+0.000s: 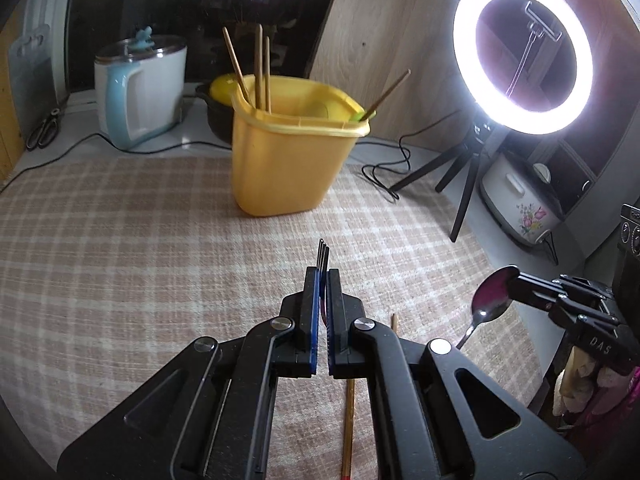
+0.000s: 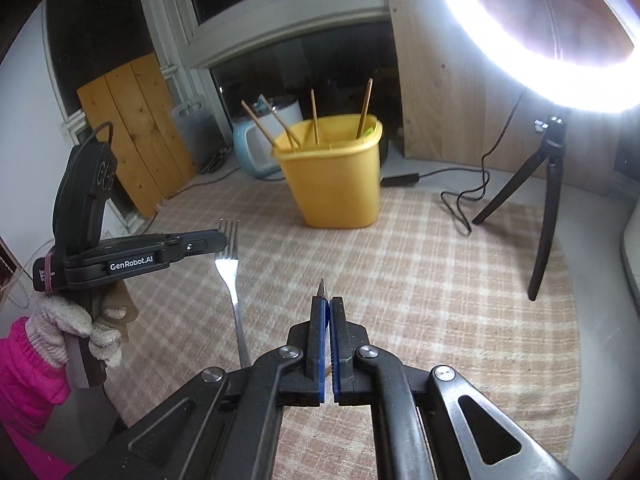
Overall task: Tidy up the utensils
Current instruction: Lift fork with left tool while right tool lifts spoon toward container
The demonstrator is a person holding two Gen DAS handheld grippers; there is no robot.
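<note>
**Left wrist view: fork and spoon held up, bin ahead**

Left wrist view gave us a checked cloth (image 1: 120, 240) over the counter, with a yellow bin (image 1: 288, 152) standing on it straight ahead. Behind the bin we saw a white and blue kettle (image 1: 140, 92) and a dark pot (image 1: 216, 116); to the right, a lit ring light (image 1: 520, 52) on a black tripod (image 1: 460, 184), its cable (image 1: 388, 168) coiled on the cloth near the bin. Four chopsticks (image 1: 259, 68) stood in the bin, one of them leaning against its right rim.

Our left gripper (image 1: 323, 276) was pressed together on a fork (image 2: 229, 264), tines forward and handle hanging below the fingers. Our right gripper (image 2: 329, 304) pinched a spoon (image 1: 490, 300) by the bowl, its handle pointing down. Both utensils were in the air above the cloth, well apart from the bin. One more chopstick (image 1: 348, 428) lay flat on the cloth under the left gripper.
</note>
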